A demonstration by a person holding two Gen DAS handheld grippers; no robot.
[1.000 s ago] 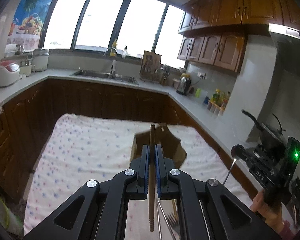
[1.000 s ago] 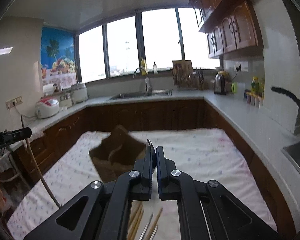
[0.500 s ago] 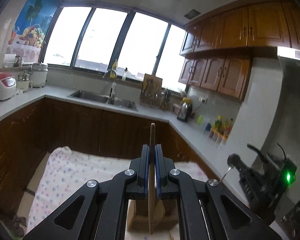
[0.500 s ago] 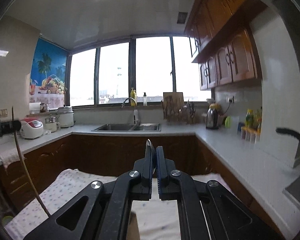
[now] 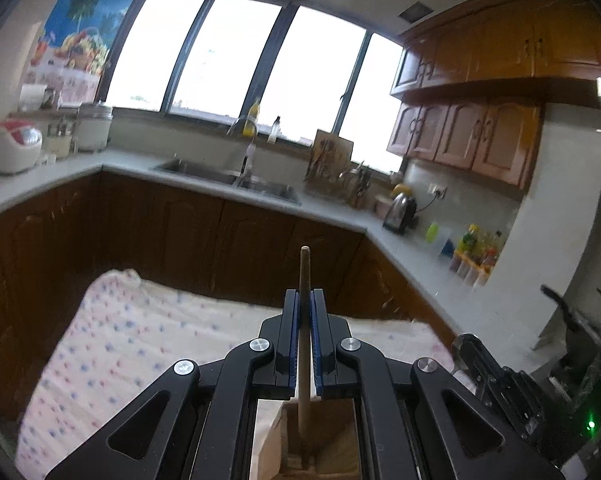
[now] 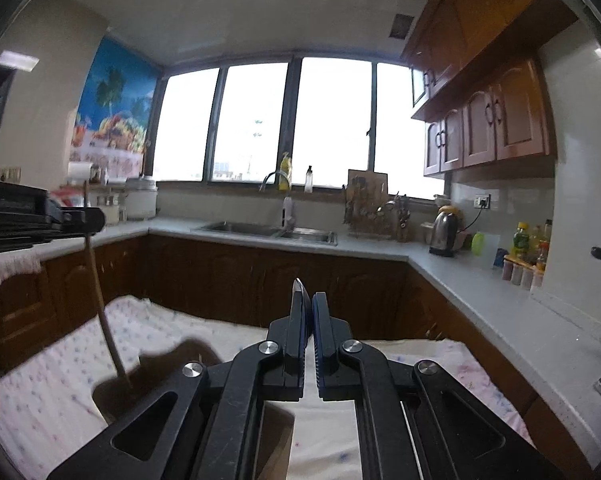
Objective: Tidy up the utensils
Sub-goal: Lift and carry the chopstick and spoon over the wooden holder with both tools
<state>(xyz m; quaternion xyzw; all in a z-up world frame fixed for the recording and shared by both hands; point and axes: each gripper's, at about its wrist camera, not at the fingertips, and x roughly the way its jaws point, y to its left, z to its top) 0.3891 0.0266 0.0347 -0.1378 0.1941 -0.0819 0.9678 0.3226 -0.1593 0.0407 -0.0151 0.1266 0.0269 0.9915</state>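
I see the left gripper [image 5: 305,312] pinching a slim tan wooden chopstick [image 5: 303,364] upright, the right gripper [image 6: 307,312] clamped on a thin metal utensil [image 6: 299,285].

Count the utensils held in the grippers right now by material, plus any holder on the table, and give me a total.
wooden chopstick, clamped in the left gripper: 1
metal utensil, only its tip showing, clamped in the right gripper: 1
brown holder on the cloth-covered table: 1
Total: 3
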